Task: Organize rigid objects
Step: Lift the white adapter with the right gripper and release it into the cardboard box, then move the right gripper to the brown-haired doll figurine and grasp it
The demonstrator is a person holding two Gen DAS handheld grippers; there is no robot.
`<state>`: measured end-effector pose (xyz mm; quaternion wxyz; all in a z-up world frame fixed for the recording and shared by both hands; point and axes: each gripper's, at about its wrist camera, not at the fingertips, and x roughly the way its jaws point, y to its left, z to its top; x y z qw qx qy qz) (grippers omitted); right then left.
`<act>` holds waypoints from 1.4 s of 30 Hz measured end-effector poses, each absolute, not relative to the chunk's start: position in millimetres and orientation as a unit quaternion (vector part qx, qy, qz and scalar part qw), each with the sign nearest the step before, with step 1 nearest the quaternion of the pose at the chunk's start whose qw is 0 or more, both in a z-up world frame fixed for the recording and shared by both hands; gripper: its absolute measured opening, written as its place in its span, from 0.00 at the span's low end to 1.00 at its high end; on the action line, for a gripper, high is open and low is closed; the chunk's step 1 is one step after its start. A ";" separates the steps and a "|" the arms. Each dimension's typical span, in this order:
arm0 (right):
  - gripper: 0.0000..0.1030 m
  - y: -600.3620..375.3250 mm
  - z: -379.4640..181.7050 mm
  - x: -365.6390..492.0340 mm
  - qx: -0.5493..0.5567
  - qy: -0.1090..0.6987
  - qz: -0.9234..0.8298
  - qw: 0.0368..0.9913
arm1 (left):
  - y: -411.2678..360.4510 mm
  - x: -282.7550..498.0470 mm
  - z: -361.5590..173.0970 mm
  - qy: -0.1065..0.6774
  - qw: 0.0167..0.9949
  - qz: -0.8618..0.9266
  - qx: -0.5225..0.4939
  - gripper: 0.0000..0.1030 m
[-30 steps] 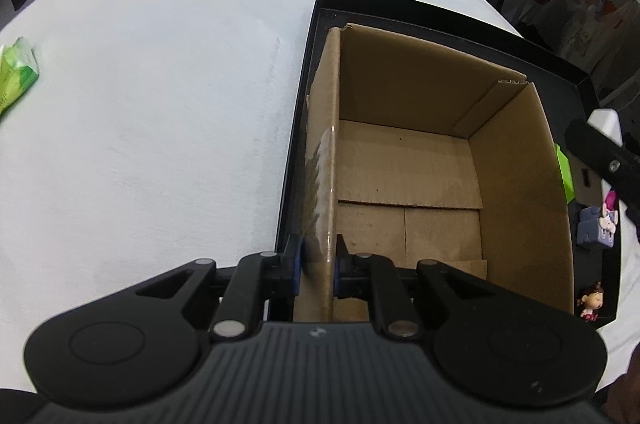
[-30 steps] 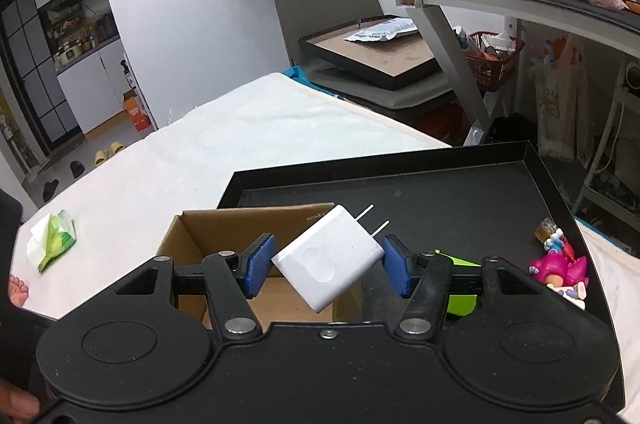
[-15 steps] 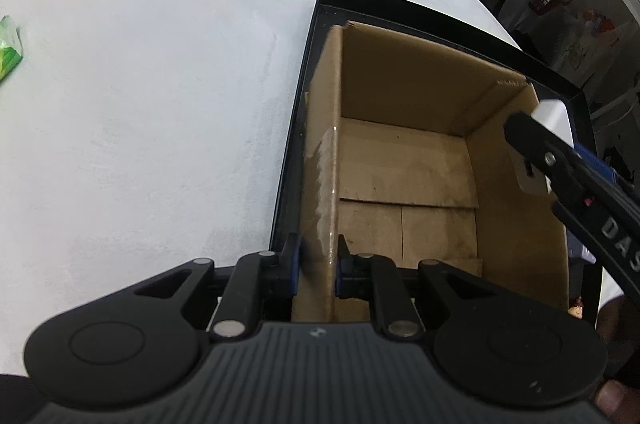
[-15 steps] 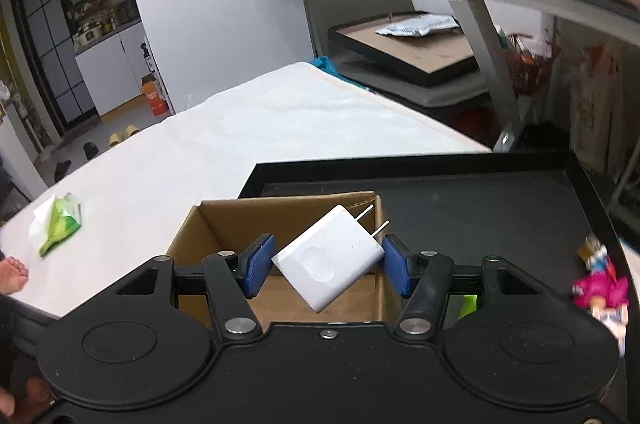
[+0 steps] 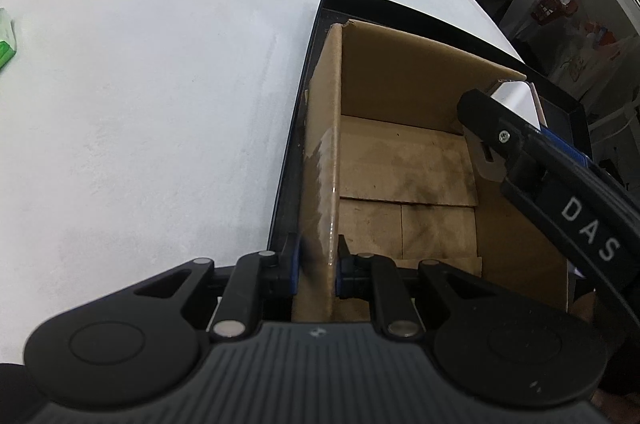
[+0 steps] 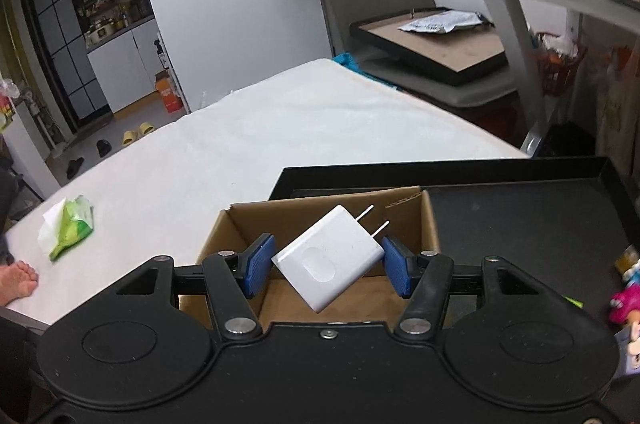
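Cardboard box (image 5: 400, 159): one, open-topped, nothing lying on its floor, standing in the left end of one black tray (image 6: 520, 183) on my white tabletop (image 5: 160, 83).
Left claw (image 5: 318, 264): clamped on the box's left wall, one blue pad on each face.
Right claw (image 6: 326, 264): I held one white charger (image 6: 328, 258) tilted between two blue pads, its two prongs pointing up and away, above the box opening.
Counts elsewhere: one green packet (image 6: 68, 228) on the tabletop; small toy figures (image 6: 624, 300) at the tray's right end, number unclear.
Left view only: the box floor, and my right claw reaching over the right wall.
Right view only: the charger's face, the toys, a bare foot (image 6: 18, 282).
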<state>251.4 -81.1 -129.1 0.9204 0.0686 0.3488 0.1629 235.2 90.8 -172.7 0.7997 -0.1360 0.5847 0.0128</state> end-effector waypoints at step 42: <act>0.85 -217.6 -113.1 169.3 0.117 0.337 -0.039 0.933 | -0.1 179.6 -121.2 0.571 0.814 0.103 -0.031 0.61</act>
